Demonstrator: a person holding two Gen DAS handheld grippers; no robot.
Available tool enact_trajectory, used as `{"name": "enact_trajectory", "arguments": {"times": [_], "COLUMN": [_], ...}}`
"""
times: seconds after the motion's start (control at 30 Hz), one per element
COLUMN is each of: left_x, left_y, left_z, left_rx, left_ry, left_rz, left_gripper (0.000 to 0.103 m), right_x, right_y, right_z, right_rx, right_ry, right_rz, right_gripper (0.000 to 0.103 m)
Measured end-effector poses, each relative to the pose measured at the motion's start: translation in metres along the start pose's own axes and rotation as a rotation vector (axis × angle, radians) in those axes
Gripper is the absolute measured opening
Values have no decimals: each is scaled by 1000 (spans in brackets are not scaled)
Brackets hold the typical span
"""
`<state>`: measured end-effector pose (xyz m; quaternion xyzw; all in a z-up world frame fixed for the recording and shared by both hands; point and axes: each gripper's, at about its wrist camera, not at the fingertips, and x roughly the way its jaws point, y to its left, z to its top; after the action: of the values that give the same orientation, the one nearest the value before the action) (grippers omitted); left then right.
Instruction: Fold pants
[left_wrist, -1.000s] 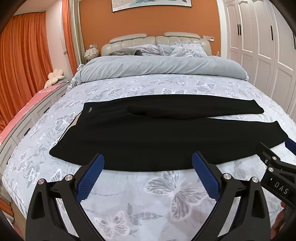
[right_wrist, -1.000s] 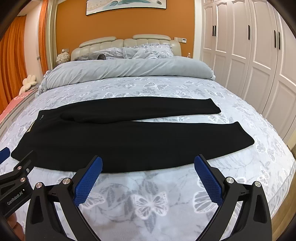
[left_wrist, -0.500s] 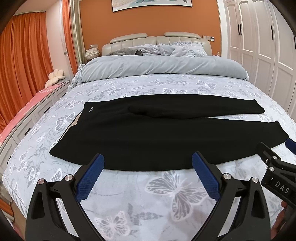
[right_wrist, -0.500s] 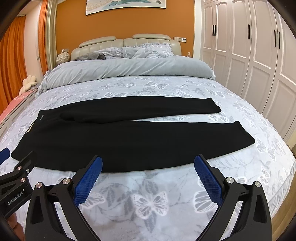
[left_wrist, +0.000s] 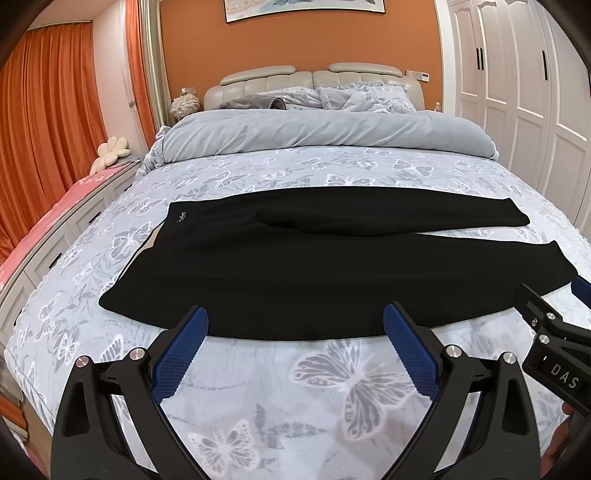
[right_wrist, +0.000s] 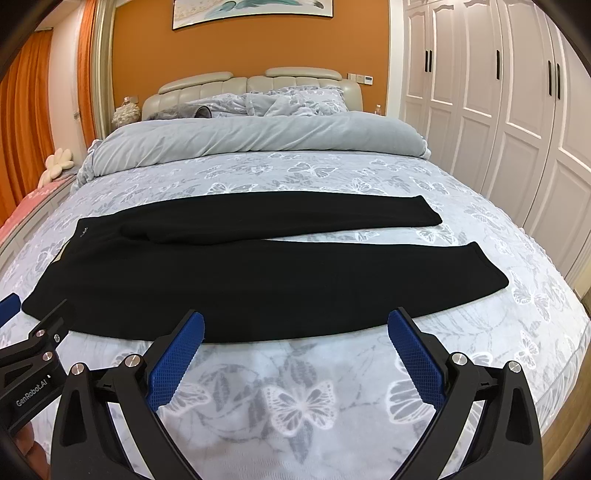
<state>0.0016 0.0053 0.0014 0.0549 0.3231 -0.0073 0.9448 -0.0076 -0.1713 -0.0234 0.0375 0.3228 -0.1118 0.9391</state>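
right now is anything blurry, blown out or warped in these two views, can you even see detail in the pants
Left wrist view: sharp, evenly lit, no glare; fisheye bows the wardrobe doors and darkens the corners; the black pants show almost no fold detail. Right wrist view: same bowing and dark corners, sharp; the pants read as one flat dark shape. Both the left gripper and the right gripper are in focus.
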Motion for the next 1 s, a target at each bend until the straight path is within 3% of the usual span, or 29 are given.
{"name": "enact_trajectory", "arguments": {"times": [1.0], "left_x": [3], "left_y": [4], "left_z": [-2], "left_rx": [-6], "left_ry": [5], "left_rz": [6], "left_gripper": [94], "right_x": [2], "right_y": [-1], "right_z": [-3], "right_rx": [-1], "right_ry": [4], "right_rz": [-1], "right_gripper": [98]}}
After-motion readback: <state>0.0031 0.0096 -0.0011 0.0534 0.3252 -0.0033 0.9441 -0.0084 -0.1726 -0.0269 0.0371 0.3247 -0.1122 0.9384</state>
